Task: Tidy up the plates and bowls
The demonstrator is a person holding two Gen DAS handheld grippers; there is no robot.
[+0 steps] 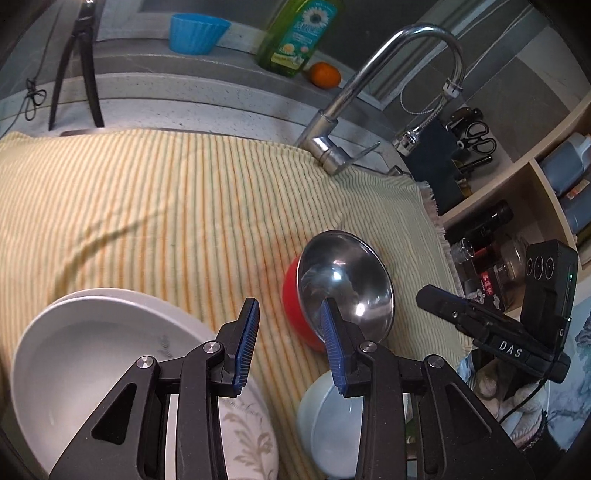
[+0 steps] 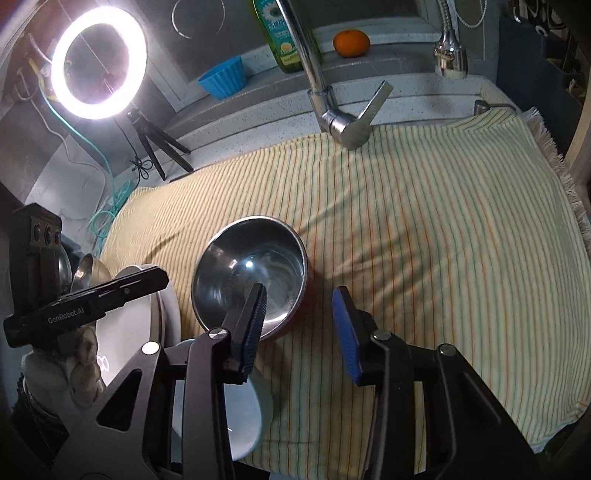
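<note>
Blue-padded fingers [image 1: 248,347] of the left gripper [image 1: 290,345] are hovering with a gap between them and nothing held, above the edge of stacked white plates [image 1: 92,354] and a pale blue bowl [image 1: 332,417] at the near edge of a yellow striped cloth [image 1: 166,192]. Just beyond, a steel bowl [image 1: 347,284] is sitting nested in a red bowl [image 1: 295,306] on the cloth, tilted toward the camera in the left wrist view. To its right, the right gripper [image 2: 299,325] is likewise standing parted over bare cloth, its left pad overlapping the steel bowl's near rim in its own view without visibly clamping it; whether it is touching cannot be told. A gloved hand [image 2: 74,365] is carrying the left gripper beside the plates. Farther back, a chrome faucet [image 1: 373,96] is rising over the cloth, with a green soap bottle [image 1: 295,33], an orange [image 1: 325,75] and a blue cup [image 1: 197,33] lining the ledge. A ring light [image 2: 99,61] is glowing on a tripod.
</note>
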